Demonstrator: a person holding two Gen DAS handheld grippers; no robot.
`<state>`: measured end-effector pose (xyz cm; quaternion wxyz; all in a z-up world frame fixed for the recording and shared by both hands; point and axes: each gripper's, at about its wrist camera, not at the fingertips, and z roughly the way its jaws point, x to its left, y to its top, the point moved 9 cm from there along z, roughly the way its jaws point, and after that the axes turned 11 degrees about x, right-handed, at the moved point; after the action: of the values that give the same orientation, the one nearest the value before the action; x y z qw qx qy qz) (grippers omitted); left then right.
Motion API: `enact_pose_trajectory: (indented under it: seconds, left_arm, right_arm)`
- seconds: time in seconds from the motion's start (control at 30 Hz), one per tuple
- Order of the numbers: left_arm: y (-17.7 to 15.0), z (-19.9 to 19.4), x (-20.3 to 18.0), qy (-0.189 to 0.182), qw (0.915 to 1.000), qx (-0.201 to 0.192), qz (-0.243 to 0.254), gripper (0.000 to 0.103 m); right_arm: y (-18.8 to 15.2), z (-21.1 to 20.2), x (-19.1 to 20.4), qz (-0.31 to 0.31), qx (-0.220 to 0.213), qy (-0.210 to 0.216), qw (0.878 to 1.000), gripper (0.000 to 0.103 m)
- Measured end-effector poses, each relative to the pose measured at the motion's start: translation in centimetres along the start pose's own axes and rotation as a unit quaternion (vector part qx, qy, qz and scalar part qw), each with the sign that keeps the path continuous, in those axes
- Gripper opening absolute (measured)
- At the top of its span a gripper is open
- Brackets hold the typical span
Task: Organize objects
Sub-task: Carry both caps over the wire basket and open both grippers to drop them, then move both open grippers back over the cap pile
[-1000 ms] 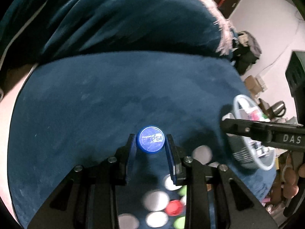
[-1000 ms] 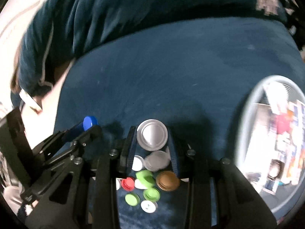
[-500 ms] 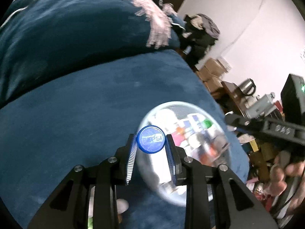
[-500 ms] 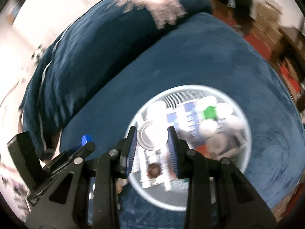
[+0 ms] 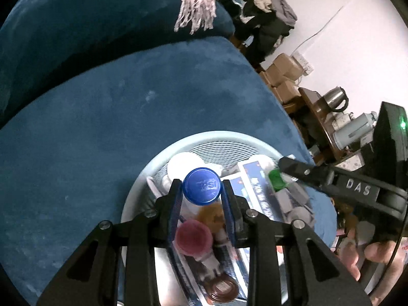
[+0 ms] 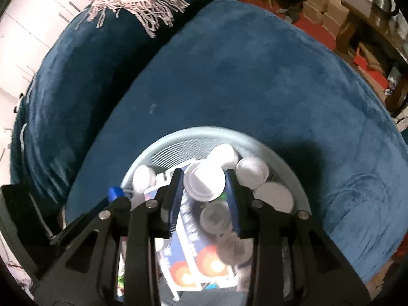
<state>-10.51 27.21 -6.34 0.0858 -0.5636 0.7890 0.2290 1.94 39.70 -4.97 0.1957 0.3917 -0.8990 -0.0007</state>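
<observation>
Across both views, a blue couch (image 5: 107,117) fills the frame; its seat cushion carries a pale round mesh basket (image 5: 219,137), and a fringed throw (image 6: 137,0) lies over the backrest. Beyond the couch stand cardboard boxes (image 5: 283,74) and a steel kettle (image 5: 336,99).

Basket contents, largest first: printed cartons (image 6: 193,239), several white lids (image 6: 252,170), a pink cap (image 5: 193,239), a green cap (image 5: 275,178) and a brown cap (image 5: 221,288).

My left tool (image 5: 202,191) hangs over the basket, its jaws pinched on a blue cap (image 5: 201,190) lettered in white; the cap is held at its rim, face toward the camera, clear of the contents below.

My right tool (image 6: 205,183) is also over the basket and clamps a white lid (image 6: 204,183) edge to edge between its blue pads; its jaws have just been easing apart, yet both pads touch the lid.

Part of my hand (image 5: 374,257) shows on the right tool's handle.
</observation>
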Motion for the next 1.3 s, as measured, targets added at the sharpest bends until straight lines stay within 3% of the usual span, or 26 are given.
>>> enact_pose_trajectory:
  seconds: [0.07,0.1,0.13,0.3,0.4,0.47,0.57,0.77,0.97,1.17,1.3]
  left_arm:
    - [0.0,0.1,0.6,0.005,0.9999,0.003,-0.01,0.055]
    - [0.1,-0.1,0.8,-0.001,0.9999,-0.002,-0.013,0.073]
    - [0.1,-0.4,0.9,-0.006,0.9998,-0.009,-0.016,0.08]
    - [0.1,-2.4,1.8,-0.005,0.9989,-0.033,-0.032,0.085]
    - [-0.2,-3.9,2.4,0.02,0.9983,-0.048,-0.027,0.089]
    - [-0.7,-4.8,3.1,0.042,0.9973,-0.055,-0.023,0.095]
    - [-1.8,-6.3,4.5,0.067,0.9954,-0.065,-0.021,0.098]
    - [-5.7,-10.5,9.6,0.134,0.9871,-0.086,-0.017,0.099]
    - [-11.4,-13.3,16.4,0.177,0.9792,-0.087,-0.048,0.102]
    - [-17.6,-14.8,23.0,0.181,0.9728,-0.078,-0.121,0.102]
    - [-21.8,-14.9,26.0,0.178,0.9694,-0.067,-0.155,0.102]
  right_arm:
    - [0.2,-0.1,-0.2,0.006,-0.003,-0.008,1.0,0.038]
    - [0.2,-0.2,-0.3,0.011,-0.002,-0.007,1.0,0.042]
    - [0.1,-0.3,-0.4,0.015,-0.003,-0.005,1.0,0.048]
    - [-0.2,-1.5,-0.1,0.013,-0.013,-0.011,1.0,0.052]
    - [-0.7,-2.1,0.3,0.011,-0.015,-0.013,1.0,0.058]
    - [-1.1,-2.3,0.8,0.006,-0.013,-0.019,1.0,0.078]
    - [-2.2,-2.7,2.8,-0.015,-0.01,-0.021,1.0,0.091]
    - [-5.4,-2.4,8.4,-0.099,0.004,-0.035,0.995,0.099]
    - [-10.4,0.5,15.0,-0.207,0.041,-0.045,0.976,0.103]
    - [-16.2,4.8,20.3,-0.276,0.105,-0.029,0.955,0.103]
    - [-19.7,7.9,21.8,-0.289,0.158,-0.023,0.944,0.101]
